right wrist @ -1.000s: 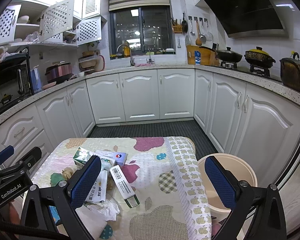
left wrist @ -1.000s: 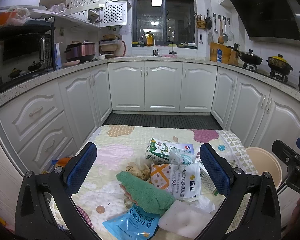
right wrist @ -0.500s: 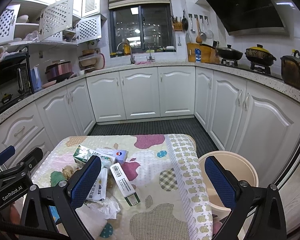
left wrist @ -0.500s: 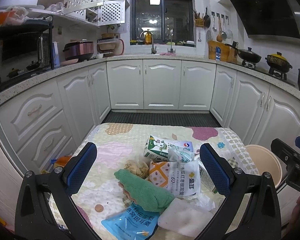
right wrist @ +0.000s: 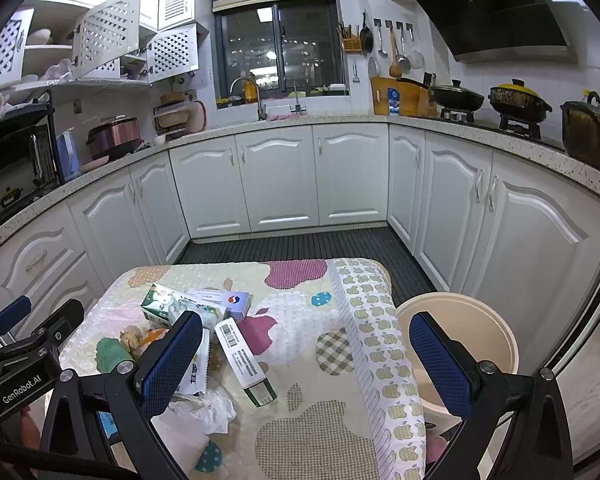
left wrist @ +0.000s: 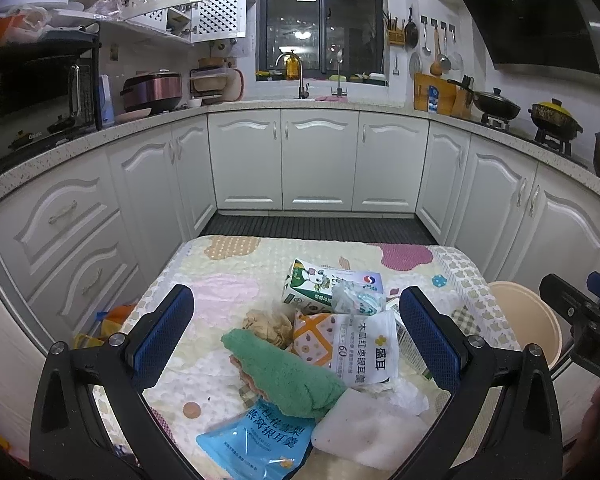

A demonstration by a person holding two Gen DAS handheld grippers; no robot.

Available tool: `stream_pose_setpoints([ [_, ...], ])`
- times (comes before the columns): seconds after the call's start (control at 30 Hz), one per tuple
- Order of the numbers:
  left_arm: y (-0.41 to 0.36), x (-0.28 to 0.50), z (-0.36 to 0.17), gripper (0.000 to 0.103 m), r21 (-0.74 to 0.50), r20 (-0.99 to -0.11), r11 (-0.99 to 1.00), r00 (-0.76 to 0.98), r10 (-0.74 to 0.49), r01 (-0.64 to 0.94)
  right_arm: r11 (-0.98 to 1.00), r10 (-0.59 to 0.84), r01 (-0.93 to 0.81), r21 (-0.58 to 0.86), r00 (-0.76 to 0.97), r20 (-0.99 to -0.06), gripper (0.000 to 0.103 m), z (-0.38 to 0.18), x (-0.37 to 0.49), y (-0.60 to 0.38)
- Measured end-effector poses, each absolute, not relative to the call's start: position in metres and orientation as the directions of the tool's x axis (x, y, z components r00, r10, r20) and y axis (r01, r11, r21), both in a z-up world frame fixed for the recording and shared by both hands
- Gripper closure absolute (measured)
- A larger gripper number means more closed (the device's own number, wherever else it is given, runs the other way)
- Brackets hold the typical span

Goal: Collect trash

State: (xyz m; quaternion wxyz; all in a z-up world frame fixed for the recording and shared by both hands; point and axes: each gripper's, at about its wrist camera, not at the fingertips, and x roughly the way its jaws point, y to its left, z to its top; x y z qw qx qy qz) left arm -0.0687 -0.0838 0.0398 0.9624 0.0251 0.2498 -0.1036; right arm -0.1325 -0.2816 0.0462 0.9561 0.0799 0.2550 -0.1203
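No collecting is judged to have begun; all the trash is seen lying on the quilted table cover (left wrist: 228, 280), none of it held. The left gripper (left wrist: 296, 338) is held spread wide and empty above the pile; the right gripper (right wrist: 306, 364) is likewise spread wide, with nothing between its pads.

Pile as seen in the left wrist view: green-and-white carton (left wrist: 310, 286) at 12 o'clock; white printed pouch (left wrist: 364, 346) at 2 o'clock of the pile's middle, partly over an orange-patterned packet (left wrist: 310, 340); green cloth (left wrist: 284, 372) across the middle; crumpled brown paper (left wrist: 268, 324) touching the cloth at its 12 o'clock; blue pouch (left wrist: 256, 440) at 6 o'clock; white pad (left wrist: 372, 428) at 5 o'clock, crumpled white tissue (left wrist: 404, 392) just above it.

In the right wrist view a long white box (right wrist: 244, 360) is noted beside the pile at 3 o'clock.

The beige bin (right wrist: 464, 328) stands off the table at 3 o'clock; its visible inside appears bare, though the bottom is partly hidden.

Remaining: every item is still to be gripped and carried to the bin; the cloth may not count as trash.
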Motion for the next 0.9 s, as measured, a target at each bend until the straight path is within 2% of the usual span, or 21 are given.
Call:
stream_pose_setpoints([
  [0.9,-0.071,-0.056,0.028,0.001,-0.015,-0.532,0.982,0.830,-0.168,0.189,0.971,-0.162,0.233,0.055,0.809,-0.565,0.000,0.034,-0.118,-0.279],
])
